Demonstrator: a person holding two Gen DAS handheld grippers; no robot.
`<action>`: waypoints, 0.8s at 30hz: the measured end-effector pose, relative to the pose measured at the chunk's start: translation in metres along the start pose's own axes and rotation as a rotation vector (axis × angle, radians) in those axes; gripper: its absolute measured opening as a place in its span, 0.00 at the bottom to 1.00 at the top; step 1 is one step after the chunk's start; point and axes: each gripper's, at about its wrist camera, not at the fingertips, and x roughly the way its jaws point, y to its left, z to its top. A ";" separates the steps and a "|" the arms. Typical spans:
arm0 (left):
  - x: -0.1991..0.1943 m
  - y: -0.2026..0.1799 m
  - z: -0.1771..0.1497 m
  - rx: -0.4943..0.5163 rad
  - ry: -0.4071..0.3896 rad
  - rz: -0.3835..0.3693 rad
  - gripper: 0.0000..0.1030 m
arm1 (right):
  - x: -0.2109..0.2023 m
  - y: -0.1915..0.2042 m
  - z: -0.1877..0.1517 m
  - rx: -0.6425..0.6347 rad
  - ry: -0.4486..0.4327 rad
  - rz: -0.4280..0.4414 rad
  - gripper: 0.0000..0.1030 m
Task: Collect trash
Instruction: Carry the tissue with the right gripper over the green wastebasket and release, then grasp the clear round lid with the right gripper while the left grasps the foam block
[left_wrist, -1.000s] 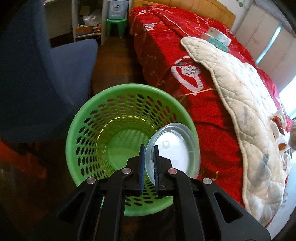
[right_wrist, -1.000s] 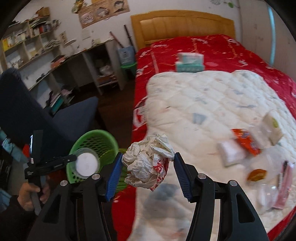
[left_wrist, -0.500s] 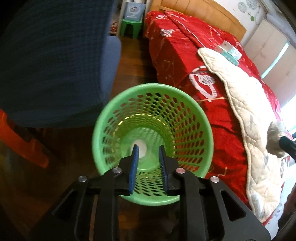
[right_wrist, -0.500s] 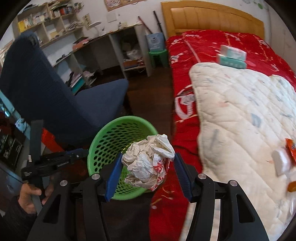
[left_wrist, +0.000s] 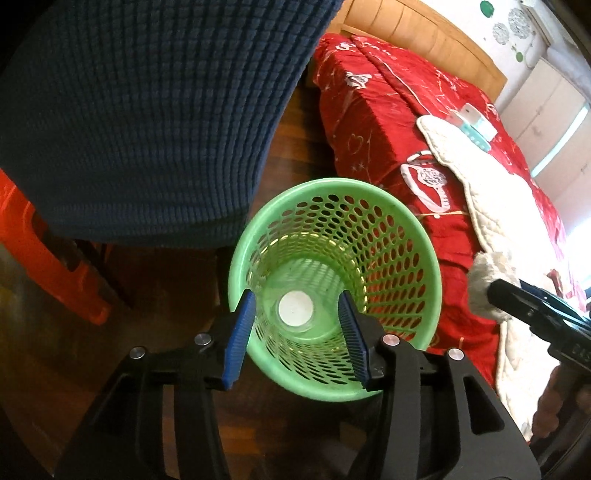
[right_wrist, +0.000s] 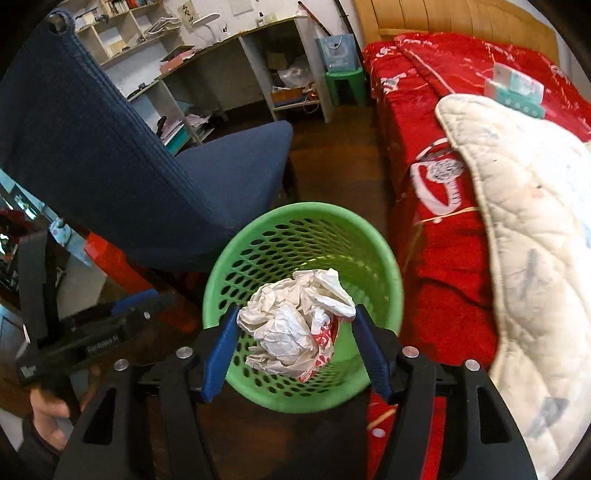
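A green perforated basket stands on the dark floor between a blue chair and the bed; it also shows in the right wrist view. A clear plastic lid lies on its bottom. My left gripper is open and empty just above the basket's near rim. My right gripper is shut on a crumpled white paper ball with red print, held over the basket's opening. That ball and the right gripper also show at the right edge of the left wrist view.
The blue chair stands close on the basket's left. The bed with a red cover and a white quilt is on the right, with a tissue pack on it. Shelves and a green stool stand behind.
My left gripper opened and the clear lid dropped into the basket. My right gripper carried the paper ball from over the bed to above the basket.
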 end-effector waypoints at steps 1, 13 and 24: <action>0.000 0.000 0.000 -0.002 0.002 0.000 0.47 | 0.001 0.002 0.001 0.003 0.000 0.001 0.61; 0.003 -0.022 -0.002 0.034 0.011 -0.016 0.49 | -0.024 -0.005 -0.007 -0.001 -0.057 -0.037 0.75; -0.001 -0.095 -0.006 0.151 -0.004 -0.088 0.54 | -0.098 -0.054 -0.056 0.078 -0.156 -0.220 0.80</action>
